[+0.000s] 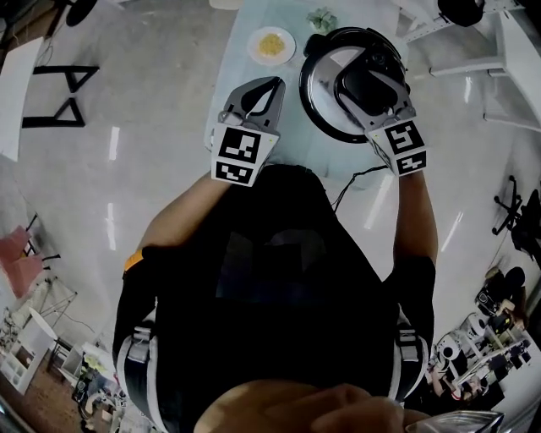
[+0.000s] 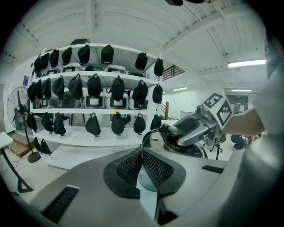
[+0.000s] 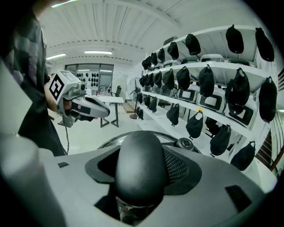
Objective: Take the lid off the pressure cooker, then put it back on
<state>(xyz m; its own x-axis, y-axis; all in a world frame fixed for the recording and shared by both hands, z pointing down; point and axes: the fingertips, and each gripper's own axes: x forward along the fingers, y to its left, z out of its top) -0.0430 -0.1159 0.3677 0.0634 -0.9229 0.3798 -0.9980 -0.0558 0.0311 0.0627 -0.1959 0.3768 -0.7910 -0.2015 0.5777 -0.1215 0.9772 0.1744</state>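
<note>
The pressure cooker's lid (image 1: 319, 80) is silver with a black rim and hangs tilted over the black cooker pot (image 1: 359, 35) at the table's far right. My right gripper (image 1: 365, 84) is shut on the lid's black handle (image 3: 140, 164), which fills the gap between its mesh pads. The lid's rim (image 3: 106, 142) and a valve knob (image 3: 185, 142) show past the handle. From the left gripper view, the lid (image 2: 150, 135) rides above the pot (image 2: 195, 150). My left gripper (image 1: 272, 89) hovers left of the lid, apart from it, shut (image 2: 142, 153) on nothing.
The pale table (image 1: 232, 72) also carries a white plate of yellow food (image 1: 271, 45) and a small green thing (image 1: 321, 19). Behind the table stand shelves of black bags (image 2: 93, 84) and a floor fan (image 2: 17, 111). White desks (image 1: 507, 59) stand to the right.
</note>
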